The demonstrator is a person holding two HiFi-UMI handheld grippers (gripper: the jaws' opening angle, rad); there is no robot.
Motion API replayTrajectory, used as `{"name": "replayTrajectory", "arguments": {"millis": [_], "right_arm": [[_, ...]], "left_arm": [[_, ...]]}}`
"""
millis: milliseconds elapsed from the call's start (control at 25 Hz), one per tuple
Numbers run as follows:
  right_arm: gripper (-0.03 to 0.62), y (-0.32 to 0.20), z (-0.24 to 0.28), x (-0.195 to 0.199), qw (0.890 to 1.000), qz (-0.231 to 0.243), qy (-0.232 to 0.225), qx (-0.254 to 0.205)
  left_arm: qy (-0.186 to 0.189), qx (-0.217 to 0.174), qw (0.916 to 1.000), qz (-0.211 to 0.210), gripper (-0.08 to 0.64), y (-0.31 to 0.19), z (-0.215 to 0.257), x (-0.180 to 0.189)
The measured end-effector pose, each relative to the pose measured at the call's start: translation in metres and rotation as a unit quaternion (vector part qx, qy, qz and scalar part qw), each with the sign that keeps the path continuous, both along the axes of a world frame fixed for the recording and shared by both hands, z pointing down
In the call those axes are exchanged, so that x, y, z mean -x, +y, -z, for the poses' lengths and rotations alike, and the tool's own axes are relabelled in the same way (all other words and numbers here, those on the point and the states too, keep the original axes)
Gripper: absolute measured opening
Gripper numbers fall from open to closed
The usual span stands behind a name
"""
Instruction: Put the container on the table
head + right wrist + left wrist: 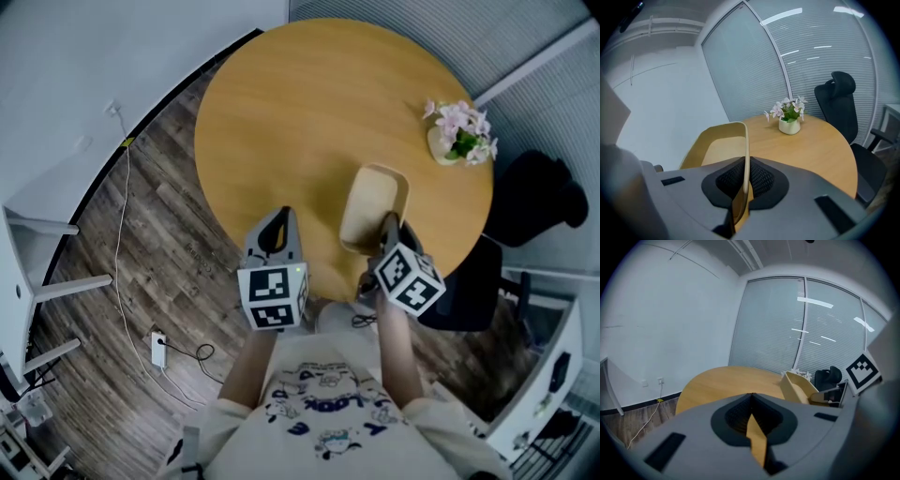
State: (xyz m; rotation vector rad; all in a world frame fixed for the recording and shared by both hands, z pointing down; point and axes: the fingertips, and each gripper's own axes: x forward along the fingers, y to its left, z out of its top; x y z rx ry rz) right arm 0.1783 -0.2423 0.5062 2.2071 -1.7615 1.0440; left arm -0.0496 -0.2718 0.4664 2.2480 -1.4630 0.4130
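While the right gripper (387,228) has its fingers pinching one wall of the container (373,202), the container is over the near side of the tabletop (300,122); contact unclear. Lower flat, clear of the edge and the flower pot (457,141), then release. Left gripper (278,228) fingers pressed together, empty. Wood floor (159,234), blinds, black chair (539,202).

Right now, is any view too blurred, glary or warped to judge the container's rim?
Right gripper view: container rim clear in the right claw, claw body soft, light streaks on the blinds. Left gripper view: same streaks, dark corners. Head view: fisheye bends the walls; table evenly lit.
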Motion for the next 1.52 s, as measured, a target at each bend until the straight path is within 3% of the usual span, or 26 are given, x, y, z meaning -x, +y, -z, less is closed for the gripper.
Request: {"name": "replayTrajectory", "arguments": {"millis": [920,1520], "right_arm": [[0.011,-0.016,-0.079,-0.024,0.993,0.025,0.011,0.117],[0.011,-0.027,-0.112,-0.025,0.986,0.035,0.021,0.161]], "left_arm": [[-0.024,0.104,0.9942,0.015,0.003,-0.006,-0.073,-0.021],[-0.038,0.157,0.9867,0.019,0.003,0.002,-0.112,-0.026]]}}
